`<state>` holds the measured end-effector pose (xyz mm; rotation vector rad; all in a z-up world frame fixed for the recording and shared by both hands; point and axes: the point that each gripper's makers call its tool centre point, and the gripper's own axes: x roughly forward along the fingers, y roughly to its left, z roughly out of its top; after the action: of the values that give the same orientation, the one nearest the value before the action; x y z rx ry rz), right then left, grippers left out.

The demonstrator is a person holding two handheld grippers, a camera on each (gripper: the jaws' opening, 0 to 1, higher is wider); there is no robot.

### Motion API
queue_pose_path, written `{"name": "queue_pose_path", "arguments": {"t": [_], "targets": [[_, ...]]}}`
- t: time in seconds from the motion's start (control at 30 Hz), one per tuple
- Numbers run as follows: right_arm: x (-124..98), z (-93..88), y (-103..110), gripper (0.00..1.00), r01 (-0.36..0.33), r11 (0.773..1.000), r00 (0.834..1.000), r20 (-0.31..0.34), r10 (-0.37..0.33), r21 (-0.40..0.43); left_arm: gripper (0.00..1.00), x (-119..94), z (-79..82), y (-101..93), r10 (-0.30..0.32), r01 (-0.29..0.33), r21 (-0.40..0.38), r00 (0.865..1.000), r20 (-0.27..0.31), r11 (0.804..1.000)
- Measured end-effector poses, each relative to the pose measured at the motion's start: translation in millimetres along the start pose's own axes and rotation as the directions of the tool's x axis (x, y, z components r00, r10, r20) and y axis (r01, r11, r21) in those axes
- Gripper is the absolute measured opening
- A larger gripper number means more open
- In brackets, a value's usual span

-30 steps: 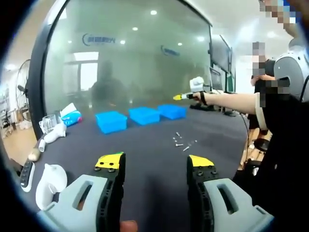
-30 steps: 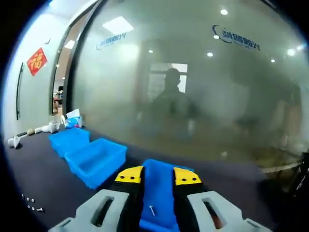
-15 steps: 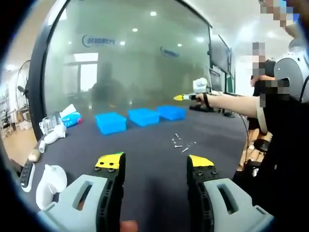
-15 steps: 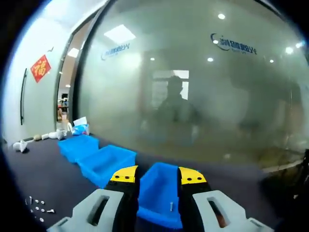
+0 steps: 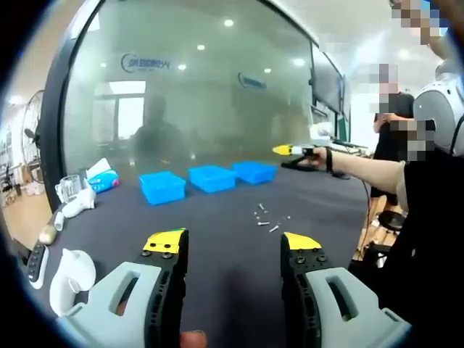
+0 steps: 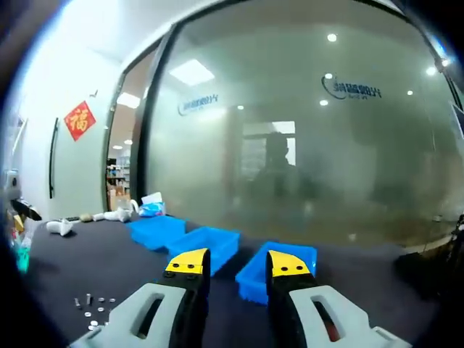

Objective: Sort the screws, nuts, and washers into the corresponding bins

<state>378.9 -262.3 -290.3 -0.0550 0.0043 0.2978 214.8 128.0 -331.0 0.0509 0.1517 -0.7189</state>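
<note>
Both views face the glass wall (image 5: 196, 87), sharing three blue bins (image 6: 206, 243), right view nearer.

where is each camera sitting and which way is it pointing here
Left gripper view: rides the left tool, held low at the table's near side, facing the three blue bins and loose hardware; the person's outstretched arm with the right tool enters from the right.
Right gripper view: rides the right tool, raised near the bins, facing the glass wall.
Shared: bins, hardware, glass wall.
</note>
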Motion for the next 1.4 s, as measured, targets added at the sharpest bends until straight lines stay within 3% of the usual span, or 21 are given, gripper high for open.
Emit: {"name": "queue_pose_path", "arguments": {"t": [0.33,0.77,1.1,1.2,1.4], "targets": [[-64.5,10.2,32.2,0.27,-0.047,0.998,0.997,0.057,0.045,0.031,0.50,-2.1,1.7,-3.7,-0.005,0.005,0.002,1.000,0.008,1.000],[-127.6,5.4,36.4,0.27,-0.038,0.999,0.996,0.087,0.035,0.033,0.50,-3.8,7.7,-7.7,-0.009,0.009,0.013,1.000,0.019,1.000],[-151.6,4.8,47.0,0.27,-0.041,0.999,0.995,0.088,0.040,0.008,0.50,-3.0,9.8,-10.8,-0.018,0.018,0.020,1.000,0.021,1.000],[-151.5,0.8,58.0,0.27,-0.111,0.994,0.992,0.063,0.111,-0.008,0.50,-3.3,10.5,-11.1,-0.021,0.021,0.024,1.000,0.020,0.999],[-149.8,-6.8,71.8,0.27,-0.180,0.983,0.983,0.012,0.181,-0.031,0.50,-3.4,10.3,-11.4,-0.025,0.024,0.028,1.000,0.014,0.999]]}}
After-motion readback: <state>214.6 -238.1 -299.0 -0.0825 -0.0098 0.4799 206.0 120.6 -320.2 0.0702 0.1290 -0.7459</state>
